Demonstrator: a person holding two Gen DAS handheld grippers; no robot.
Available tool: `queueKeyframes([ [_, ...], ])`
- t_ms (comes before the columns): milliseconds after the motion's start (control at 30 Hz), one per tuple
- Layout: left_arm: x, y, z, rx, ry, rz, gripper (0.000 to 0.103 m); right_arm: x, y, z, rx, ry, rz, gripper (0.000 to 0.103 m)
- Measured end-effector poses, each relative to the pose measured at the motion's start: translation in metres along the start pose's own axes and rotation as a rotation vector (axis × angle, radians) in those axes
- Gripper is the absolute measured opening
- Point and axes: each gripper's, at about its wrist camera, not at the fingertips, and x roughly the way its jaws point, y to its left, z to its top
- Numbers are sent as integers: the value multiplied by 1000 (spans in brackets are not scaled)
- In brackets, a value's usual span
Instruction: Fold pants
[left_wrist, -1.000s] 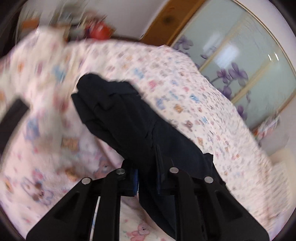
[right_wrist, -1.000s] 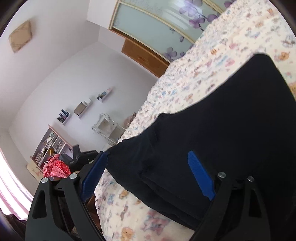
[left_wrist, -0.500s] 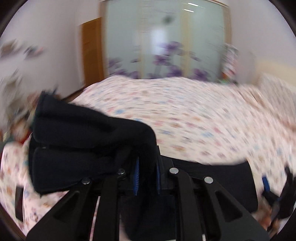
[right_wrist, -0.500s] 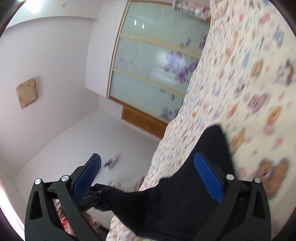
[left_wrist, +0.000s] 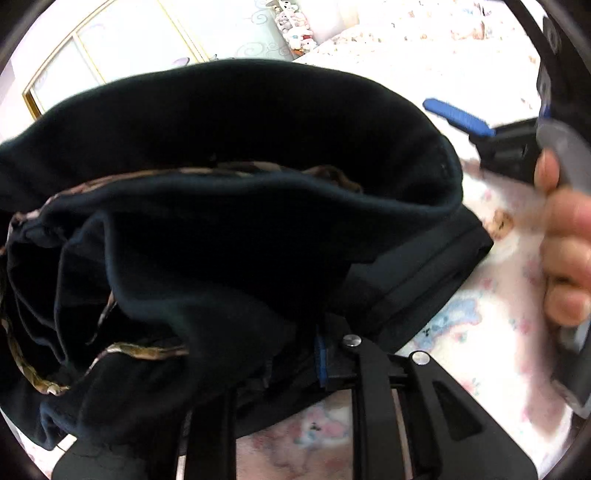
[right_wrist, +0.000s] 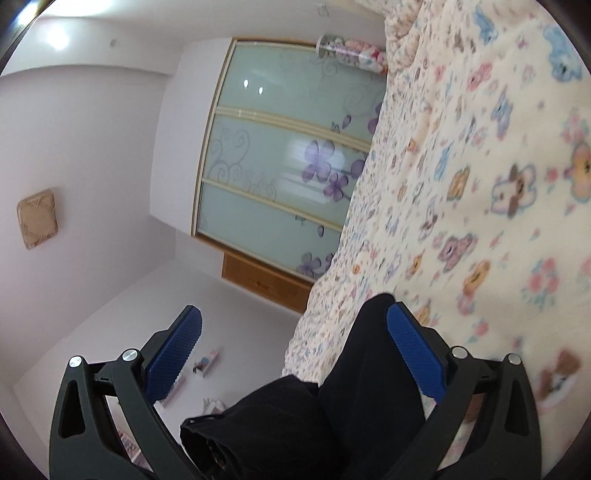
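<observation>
Pants (left_wrist: 229, 155) seemingly pinched by left claw (left_wrist: 295, 354); right claw (right_wrist: 295, 354) gapes.

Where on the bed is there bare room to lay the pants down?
Open bedspread stretches beyond the pants, toward the floral glass wardrobe. It is crowded near the cameras: the left gripper clamps bunched cloth, and the open right gripper straddles the other end.

A bedroom in a home. Ahead of the right gripper (right_wrist: 291, 354), a bed blanket (right_wrist: 498, 155) with little bears, a big glass closet door (right_wrist: 280, 177) with purple flowers, stuffed toys (right_wrist: 354, 51) up high.
</observation>
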Motion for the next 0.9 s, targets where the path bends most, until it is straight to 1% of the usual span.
queueKeyframes([
  [33,-2,3,0,-5,-2,-8,21,3,2,-1,-8,10,-1,102],
  [100,-7,13,-2,-49,-12,-55,24,4,3,-3,-14,20,-5,102],
  [133,-9,16,-2,-53,-9,-68,26,5,2,-4,-11,25,-9,102],
  [167,-12,15,0,-16,-5,-68,28,5,1,-4,-6,27,-11,102],
  [200,-13,10,4,57,7,-47,28,6,0,-4,1,26,-10,102],
  [233,-11,-2,9,210,43,6,28,6,-1,-4,6,22,-9,102],
  [267,-10,-11,12,318,71,38,28,4,-2,-3,9,17,-9,102],
  [333,-8,-27,20,490,111,84,28,1,-3,-1,18,-3,-8,102],
  [367,-6,-35,26,563,122,92,29,-1,-5,1,22,-18,-9,102],
  [400,-4,-39,31,589,133,89,29,-5,-6,3,29,-42,-9,102],
  [433,-1,-41,37,590,142,79,32,-8,-7,5,30,-60,-12,102],
  [500,-1,-34,45,525,133,25,39,-16,-9,9,31,-101,-22,102],
  [533,-4,-29,44,501,112,17,51,-18,-10,10,36,-113,-23,102],
  [567,-9,-25,41,485,80,27,67,-17,-11,10,43,-109,-25,102],
  [633,-20,-21,33,464,4,74,81,-14,-9,9,32,-92,-34,102],
  [667,-27,-11,28,426,-15,56,81,-13,-8,8,25,-89,-33,102],
  [700,-32,-5,29,379,-16,35,81,-12,-7,8,15,-83,-27,102],
  [733,-40,15,24,289,-21,14,81,-10,-6,8,11,-73,-19,102],
  [767,-45,30,18,222,-28,3,85,-7,-6,8,8,-61,-7,102],
  [800,-55,51,8,124,-43,-20,86,-6,-6,8,4,-44,2,102],
  [833,-64,72,0,18,-60,-46,93,-3,-5,8,-3,-20,19,102],
  [867,-77,108,-16,-137,-87,-84,98,1,-4,7,-8,9,41,101],
  [900,-85,129,-30,-253,-113,-118,99,4,-1,6,-19,39,65,98],
])
